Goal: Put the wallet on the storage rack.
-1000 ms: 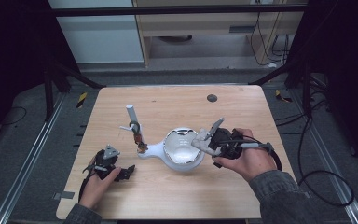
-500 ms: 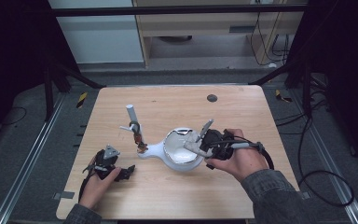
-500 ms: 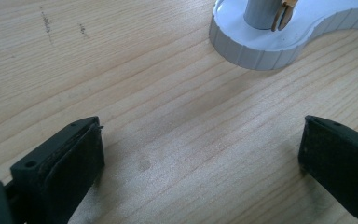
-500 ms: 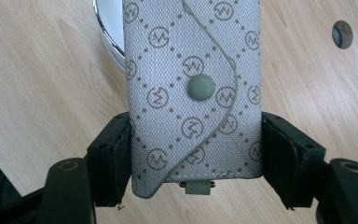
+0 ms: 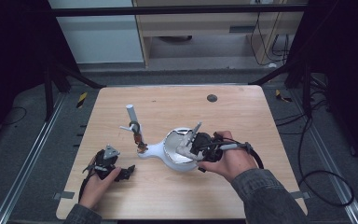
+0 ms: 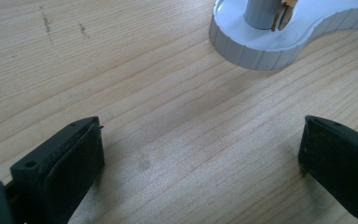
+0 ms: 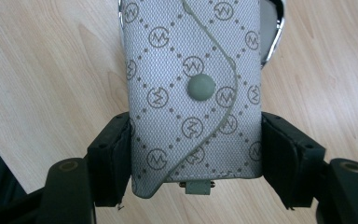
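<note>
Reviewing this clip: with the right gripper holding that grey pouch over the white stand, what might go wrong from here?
1. The right gripper clamps the patterned pouch only at its lower end, so it might tip or slip when lowered.
2. The pouch hangs over the white stand's dish; setting it off-centre could catch the shiny rim or nudge the stand.
3. The stand's post with its hooks stands close beside the dish; a sideways swing may knock it. The left gripper rests open, not bracing the base.
</note>
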Tool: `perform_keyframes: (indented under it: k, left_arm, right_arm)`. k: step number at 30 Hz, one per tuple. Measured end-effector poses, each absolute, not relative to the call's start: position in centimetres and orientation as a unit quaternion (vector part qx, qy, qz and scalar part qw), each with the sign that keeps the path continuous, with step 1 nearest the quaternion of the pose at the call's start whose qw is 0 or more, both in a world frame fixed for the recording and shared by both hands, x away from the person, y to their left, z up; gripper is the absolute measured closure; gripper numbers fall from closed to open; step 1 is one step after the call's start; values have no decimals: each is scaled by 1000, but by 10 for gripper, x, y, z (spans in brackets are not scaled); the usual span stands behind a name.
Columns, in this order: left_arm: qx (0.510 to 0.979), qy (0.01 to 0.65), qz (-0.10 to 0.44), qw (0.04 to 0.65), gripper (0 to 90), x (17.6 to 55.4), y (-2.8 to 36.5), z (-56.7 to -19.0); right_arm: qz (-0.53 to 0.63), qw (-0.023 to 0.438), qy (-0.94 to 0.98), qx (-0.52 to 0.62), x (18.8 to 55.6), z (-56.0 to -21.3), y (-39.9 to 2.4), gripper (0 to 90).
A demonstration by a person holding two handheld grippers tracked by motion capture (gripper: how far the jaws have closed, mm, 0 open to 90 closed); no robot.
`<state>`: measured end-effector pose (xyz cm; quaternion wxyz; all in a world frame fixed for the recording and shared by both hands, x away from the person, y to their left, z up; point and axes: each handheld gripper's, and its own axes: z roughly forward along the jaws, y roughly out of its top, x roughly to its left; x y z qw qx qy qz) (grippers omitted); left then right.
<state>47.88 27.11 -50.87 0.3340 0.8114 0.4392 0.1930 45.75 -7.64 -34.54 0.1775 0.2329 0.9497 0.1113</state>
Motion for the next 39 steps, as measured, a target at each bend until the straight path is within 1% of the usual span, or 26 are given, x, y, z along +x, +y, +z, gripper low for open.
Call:
perform_keyframes:
  k: [15,39]
  left_arm:
    - [812,439,193,334,0,479,271,-509]
    - [813,437,192,334,0,479,271,-509]
  right_arm:
    - [87,153,959,222,472,-360,-54,318]
    - [74,134,960,233,484,-366,-51,316]
